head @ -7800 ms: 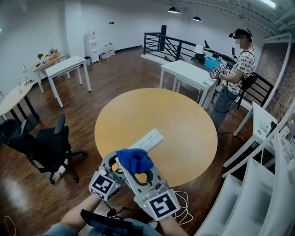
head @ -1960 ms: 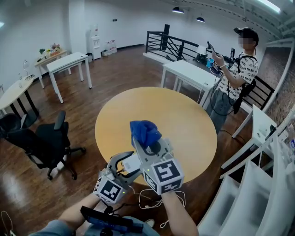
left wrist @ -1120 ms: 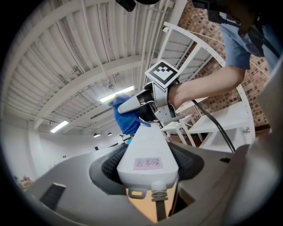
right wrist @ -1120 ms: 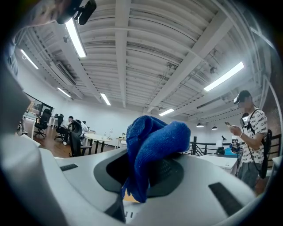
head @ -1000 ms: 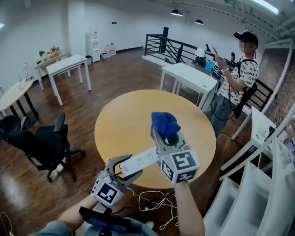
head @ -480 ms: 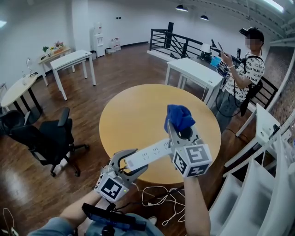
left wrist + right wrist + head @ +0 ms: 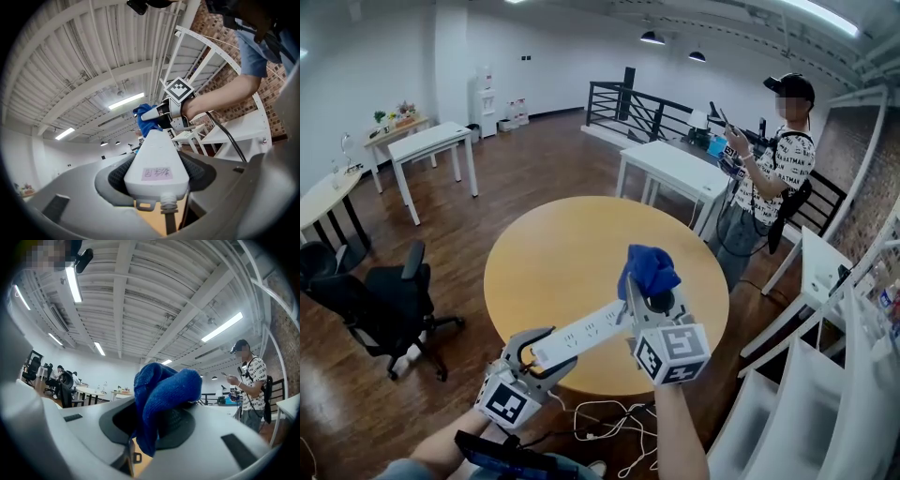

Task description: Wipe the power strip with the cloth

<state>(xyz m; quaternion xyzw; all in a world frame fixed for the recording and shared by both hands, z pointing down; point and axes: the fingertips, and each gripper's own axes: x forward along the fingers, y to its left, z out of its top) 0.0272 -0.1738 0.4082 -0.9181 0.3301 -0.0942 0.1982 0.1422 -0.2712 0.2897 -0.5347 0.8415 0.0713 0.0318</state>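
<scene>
My left gripper is shut on the cable end of a white power strip, held in the air over the near edge of the round table. The strip slants up to the right, wedged between the dark pads. My right gripper is shut on a bunched blue cloth, which sits at the strip's far end. In the right gripper view the cloth bulges out of the jaws. The left gripper view shows the right gripper with the cloth touching the strip's tip.
The strip's white cable loops on the floor below my arms. A black office chair stands at the left. A person stands by a white desk at the back right. White shelving lies to the right.
The right gripper with the cloth has moved from low near my body up and right along the strip to its far end. The left gripper has lifted the strip off the table.
</scene>
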